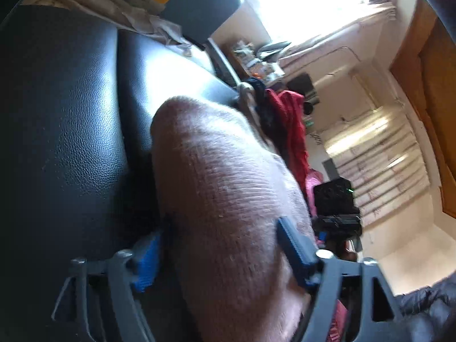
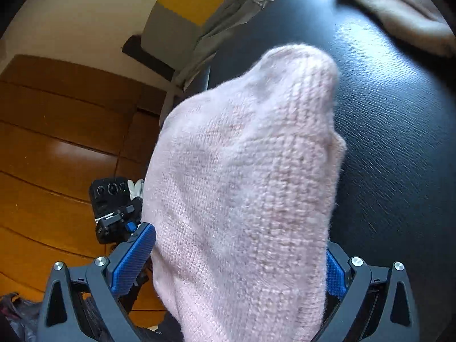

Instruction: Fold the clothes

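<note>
- Black leather sofa (image 2: 384,114) under pink knit garment (image 2: 242,171), held aloft btwn both claws.
- Left gripper (image 1: 219,245) & right gripper (image 2: 236,256): jaws wide-set round bunched knit.
- Risk: thick fold slips, drops unfolded.

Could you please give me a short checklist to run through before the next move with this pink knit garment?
1. Left gripper has the pink knit garment between its blue pads: ok.
2. Right gripper has the garment between its pads: ok.
3. Pads firmly closed on the cloth: cannot tell, the bunched knit hides the contact.
4. Black leather seat bare beneath the garment: ok.
5. Beige cloth lying clear of the garment: ok.
6. Garment flat and even for folding: not ok, it is bunched.
</note>
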### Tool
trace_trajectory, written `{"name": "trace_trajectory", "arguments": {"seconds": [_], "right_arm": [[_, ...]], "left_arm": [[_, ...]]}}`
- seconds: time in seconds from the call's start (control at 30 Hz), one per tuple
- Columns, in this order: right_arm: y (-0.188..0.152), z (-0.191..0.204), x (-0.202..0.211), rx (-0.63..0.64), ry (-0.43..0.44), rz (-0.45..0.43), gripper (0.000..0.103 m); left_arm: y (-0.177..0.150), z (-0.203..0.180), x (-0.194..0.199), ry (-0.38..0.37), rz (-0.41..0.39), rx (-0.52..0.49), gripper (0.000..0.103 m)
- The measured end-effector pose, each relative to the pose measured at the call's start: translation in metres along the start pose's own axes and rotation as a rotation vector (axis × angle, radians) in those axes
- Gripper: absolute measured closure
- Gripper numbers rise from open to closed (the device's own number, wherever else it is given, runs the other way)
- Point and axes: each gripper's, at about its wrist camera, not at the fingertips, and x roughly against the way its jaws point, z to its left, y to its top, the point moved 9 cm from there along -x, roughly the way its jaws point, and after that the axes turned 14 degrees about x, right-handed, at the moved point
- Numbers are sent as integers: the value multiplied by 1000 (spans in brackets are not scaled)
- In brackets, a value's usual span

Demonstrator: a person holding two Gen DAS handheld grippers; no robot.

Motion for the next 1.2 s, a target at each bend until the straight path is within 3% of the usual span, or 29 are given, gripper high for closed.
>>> {"name": "trace_trajectory", "arguments": {"seconds": [0.07,0.13,0.17,0.23,0.27,0.4,0.53,0.7,0.97,1.07,1.2], "right_arm": [[-5,6,-3,72,-39,27,1],[-11,10,-6,146,-132,60,11],[-14,11,-7,181,-192,76,22],[-17,13,-5,185,-223,71,36],[-19,14,-5,164,-207,62,48],[-26,34,-13,167,-149,46,51],[-27,73,-38,197,-10,42,52],[-13,169,-107,356,170,112,52],[44,399,-251,733,384,220,52],[62,473,-302,845,436,254,52],[68,532,-392,901,415,349,52]], "left_arm": [[-5,-6,-11,39,17,-52,16],[-10,-12,-12,52,1,-75,25],[-12,-15,-13,58,-7,-87,34],[-15,-20,-11,58,-32,-88,44],[-18,-22,-2,51,-54,-83,48],[-33,-30,34,24,-144,-65,52],[-48,-35,77,11,-243,-54,53],[-56,-28,196,74,-507,-58,53],[-53,-10,413,220,-987,-74,53],[-38,16,479,279,-1114,-14,53],[-24,98,525,375,-1158,197,53]]}}
